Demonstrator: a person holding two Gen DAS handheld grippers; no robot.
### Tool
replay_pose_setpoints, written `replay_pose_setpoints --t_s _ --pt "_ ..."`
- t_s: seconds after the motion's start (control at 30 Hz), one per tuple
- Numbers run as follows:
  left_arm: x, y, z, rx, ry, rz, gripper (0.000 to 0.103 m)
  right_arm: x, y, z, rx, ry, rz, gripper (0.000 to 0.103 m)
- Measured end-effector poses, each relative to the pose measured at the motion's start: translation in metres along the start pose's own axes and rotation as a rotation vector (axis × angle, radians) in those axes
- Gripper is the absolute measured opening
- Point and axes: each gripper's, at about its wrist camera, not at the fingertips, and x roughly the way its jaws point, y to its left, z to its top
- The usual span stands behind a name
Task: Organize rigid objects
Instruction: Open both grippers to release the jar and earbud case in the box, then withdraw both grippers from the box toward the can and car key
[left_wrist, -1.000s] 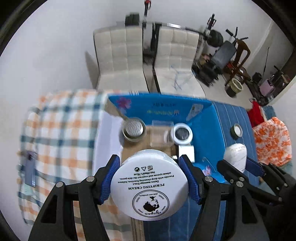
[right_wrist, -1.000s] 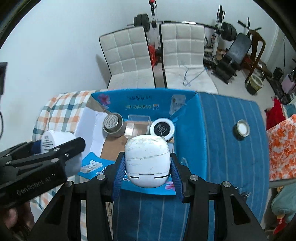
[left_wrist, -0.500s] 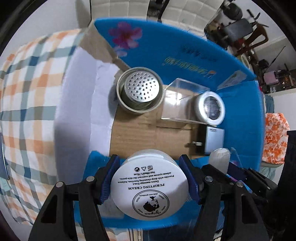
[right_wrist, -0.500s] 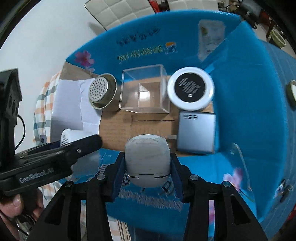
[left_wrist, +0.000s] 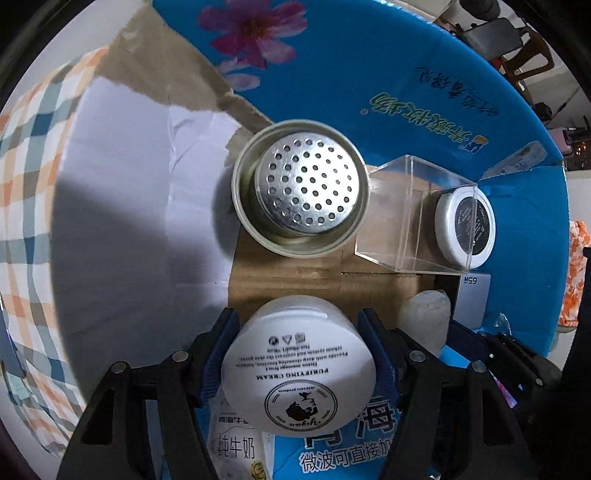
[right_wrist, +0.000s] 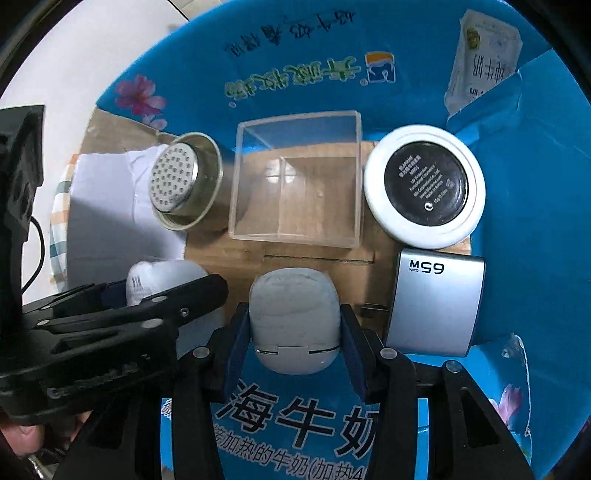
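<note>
My left gripper (left_wrist: 299, 354) is shut on a white cream jar (left_wrist: 299, 369), held low inside the blue cardboard box (left_wrist: 369, 55) over its brown floor. My right gripper (right_wrist: 293, 328) is shut on a white earbud case (right_wrist: 293, 317), also low inside the box (right_wrist: 535, 184), beside the jar (right_wrist: 162, 277). The left gripper (right_wrist: 122, 310) shows at the left of the right wrist view. The case (left_wrist: 424, 317) shows at the right of the left wrist view.
In the box lie a perforated metal cup (left_wrist: 301, 188) (right_wrist: 184, 182), a clear plastic cube (left_wrist: 413, 214) (right_wrist: 295, 177), a round white compact with black centre (left_wrist: 465, 225) (right_wrist: 424, 184) and a silver 65W charger (right_wrist: 436, 299). A checked cloth (left_wrist: 22, 184) lies outside on the left.
Both grippers have moved forward and down into the box with their objects. The box contents now fill both views, and the room behind is out of sight.
</note>
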Motion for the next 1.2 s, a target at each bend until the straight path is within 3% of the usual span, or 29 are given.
replay_pose_setpoints --t_s 0.13,0.23,0.33,0.4,0.43,0.47,0.63,0.7,0.8,0.87,1.2 --pt "0.0 0.006 -0.003 -0.032 0.025 -0.049 0.066 0.006 0.0 0.0 0.001 0.019 0.005 0.055" --pt "-0.009 0.006 -0.002 -0.025 0.016 -0.04 0.066 0.003 0.0 -0.001 0.0 0.02 0.007 0.073" --pt "-0.02 0.001 -0.008 -0.017 0.005 -0.033 0.066 -0.006 0.0 -0.005 -0.011 0.008 -0.019 0.076" --pt "-0.03 -0.004 -0.012 -0.008 -0.008 -0.024 0.075 -0.012 0.001 -0.008 -0.013 0.001 -0.06 0.091" --pt "-0.035 -0.006 -0.015 -0.006 -0.02 -0.018 0.087 -0.018 0.001 -0.01 -0.015 -0.017 -0.08 0.092" --pt "-0.042 -0.008 -0.018 -0.009 -0.036 -0.012 0.093 -0.022 0.001 -0.011 -0.019 -0.024 -0.091 0.092" --pt "-0.066 -0.013 -0.045 -0.01 -0.094 0.007 0.094 -0.046 0.003 -0.016 -0.019 -0.067 -0.181 0.094" --pt "-0.076 -0.013 -0.053 -0.012 -0.117 0.022 0.103 -0.058 0.003 -0.02 -0.022 -0.097 -0.223 0.094" --pt "-0.092 -0.013 -0.066 -0.004 -0.168 0.068 0.103 -0.079 0.005 -0.028 -0.029 -0.152 -0.292 0.094" --pt "-0.098 -0.016 -0.058 0.004 -0.199 0.098 0.103 -0.094 0.006 -0.035 -0.038 -0.174 -0.308 0.094" --pt "-0.14 -0.029 -0.087 0.023 -0.373 0.161 0.103 -0.172 0.014 -0.083 -0.085 -0.287 -0.262 0.094"
